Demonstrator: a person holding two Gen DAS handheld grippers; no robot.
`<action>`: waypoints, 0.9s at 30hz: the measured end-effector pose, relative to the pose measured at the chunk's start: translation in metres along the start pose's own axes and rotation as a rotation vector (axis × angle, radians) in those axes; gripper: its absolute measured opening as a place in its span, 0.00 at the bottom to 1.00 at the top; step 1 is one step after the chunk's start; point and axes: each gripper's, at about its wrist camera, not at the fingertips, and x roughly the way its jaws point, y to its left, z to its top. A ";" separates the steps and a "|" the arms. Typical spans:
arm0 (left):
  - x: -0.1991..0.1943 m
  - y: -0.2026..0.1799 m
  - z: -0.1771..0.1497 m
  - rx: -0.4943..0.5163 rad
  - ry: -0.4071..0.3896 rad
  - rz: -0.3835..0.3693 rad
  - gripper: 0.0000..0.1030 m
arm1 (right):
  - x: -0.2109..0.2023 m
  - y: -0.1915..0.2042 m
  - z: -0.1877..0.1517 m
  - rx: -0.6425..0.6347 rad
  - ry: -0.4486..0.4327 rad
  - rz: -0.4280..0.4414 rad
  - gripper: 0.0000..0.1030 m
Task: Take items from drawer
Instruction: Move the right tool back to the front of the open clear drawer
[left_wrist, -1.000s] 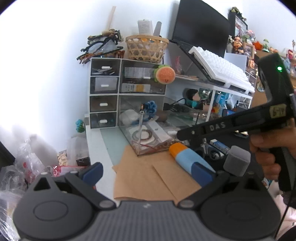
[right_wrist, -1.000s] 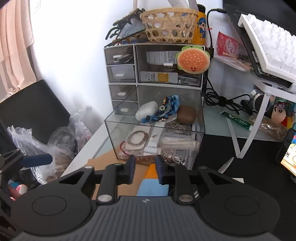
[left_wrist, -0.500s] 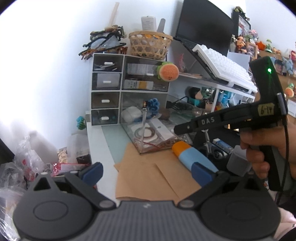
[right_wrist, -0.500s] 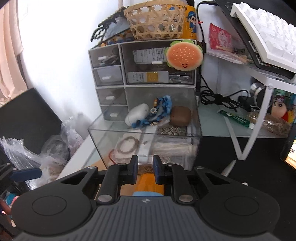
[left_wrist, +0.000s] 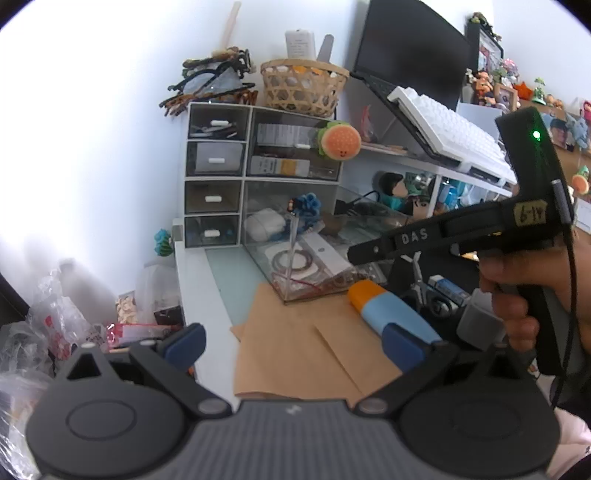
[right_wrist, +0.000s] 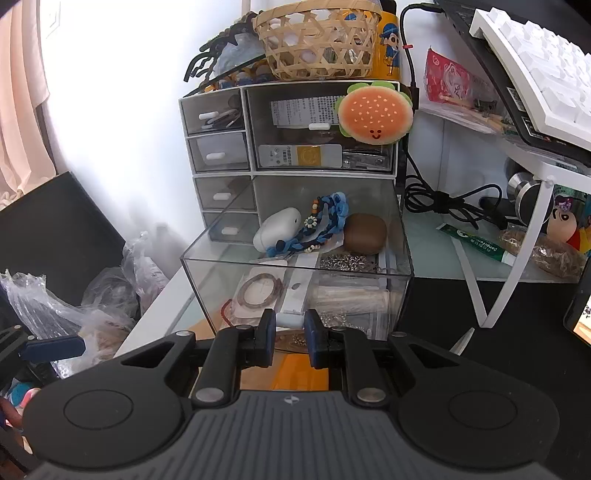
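Left wrist view: the left gripper (left_wrist: 293, 345) is held low over brown paper (left_wrist: 295, 354) on the desk, its blue-padded fingers wide apart and empty. The clear drawer (left_wrist: 314, 266) stands pulled out from the white organiser (left_wrist: 251, 177), its front corner over the far edge of the paper. An orange-and-blue tube (left_wrist: 384, 310) lies on the paper just right of the drawer, outside it. The right gripper (left_wrist: 354, 254), gripped by a hand (left_wrist: 517, 291), reaches in from the right, with its tip at the drawer's near right side. Right wrist view: the right gripper (right_wrist: 290, 338) faces the drawer front (right_wrist: 295, 291), its fingers narrowly apart with nothing between them, roughly level with the white handle tab (right_wrist: 290, 317); whether the pads touch the clear wall cannot be told from this angle. Inside the drawer, at the far end, lie a white case (right_wrist: 277, 232), a blue braided cord (right_wrist: 317, 225) and a brown rounded case (right_wrist: 364, 232); nearer lie a bagged bracelet (right_wrist: 258, 290) and loose metal chain (right_wrist: 347, 262). Judgement: all the contents look light. The two cases are hard, smooth and likely slippery, best taken across their narrow width. The cord is soft and will drape, so pinch it mid-length. The bag is thin and crinkly; take it by an edge.
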 end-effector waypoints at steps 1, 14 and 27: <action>0.000 -0.001 0.000 -0.002 -0.001 0.003 1.00 | 0.000 0.000 0.001 0.000 0.000 -0.001 0.19; -0.001 0.000 -0.001 -0.014 -0.003 0.017 1.00 | 0.004 -0.002 0.010 -0.006 -0.006 -0.013 0.19; 0.004 0.003 -0.003 -0.012 -0.003 0.034 1.00 | 0.012 -0.002 0.018 -0.011 -0.007 -0.015 0.19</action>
